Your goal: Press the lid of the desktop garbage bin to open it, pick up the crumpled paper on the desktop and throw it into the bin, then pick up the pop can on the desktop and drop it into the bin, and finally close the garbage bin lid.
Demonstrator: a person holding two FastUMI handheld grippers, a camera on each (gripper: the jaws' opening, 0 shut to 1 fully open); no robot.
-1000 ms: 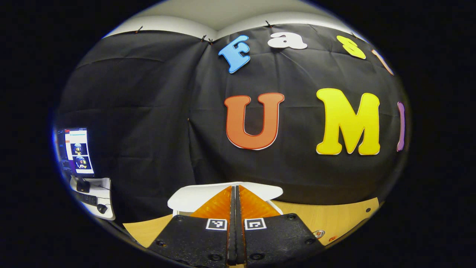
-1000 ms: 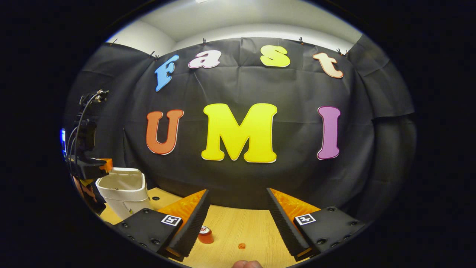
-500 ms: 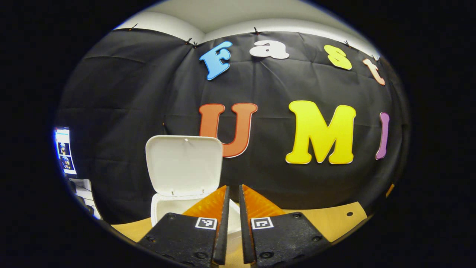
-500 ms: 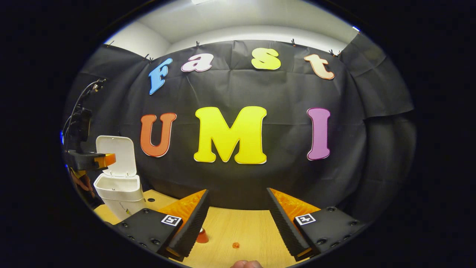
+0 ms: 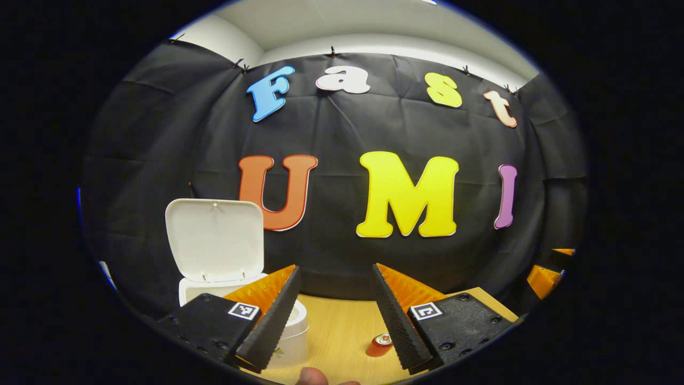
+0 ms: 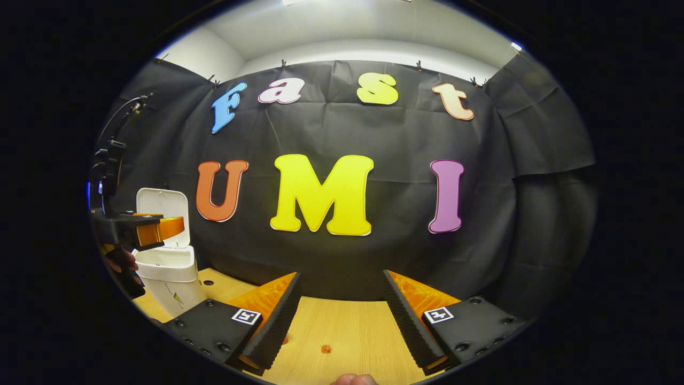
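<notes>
on the desk (image 5: 331,331) — bin (image 5: 291,334) (lid (image 5: 215,239) up), both grippers (image 5: 334,310) (image 6: 339,315) spread, empty

A creased black cloth wall (image 5: 342,133) is hung across the middle of both views and is pinned along its top edge by small dark clips (image 6: 418,64). A plain white wall and ceiling (image 6: 347,27) are seen above it, at the top of the frame. A light wooden tabletop (image 6: 342,331) with small round holes (image 6: 207,282) is laid across the bottom.
</notes>
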